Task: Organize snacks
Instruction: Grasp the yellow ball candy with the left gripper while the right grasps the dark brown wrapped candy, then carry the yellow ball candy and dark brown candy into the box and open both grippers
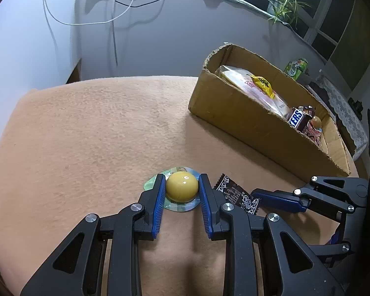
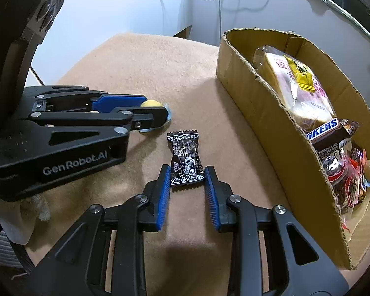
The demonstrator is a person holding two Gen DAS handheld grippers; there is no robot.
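A yellow jelly cup (image 1: 182,188) lies on the tan cloth, dome up on its foil lid. My left gripper (image 1: 182,183) is shut on the jelly cup, its blue pads touching both sides; it also shows in the right wrist view (image 2: 153,112). A black candy wrapper (image 2: 185,159) lies beside it on the cloth and also shows in the left wrist view (image 1: 236,193). My right gripper (image 2: 188,174) straddles the wrapper's near end, fingers close to its edges without squeezing. A cardboard box (image 2: 271,113) holds several snacks, among them a Snickers bar (image 2: 324,129).
The tan cloth (image 1: 98,135) covers the table. The box (image 1: 234,113) stands at the right. A green can (image 1: 296,66) and a potted plant (image 1: 281,2) are behind it. Cables (image 1: 116,12) hang on the wall.
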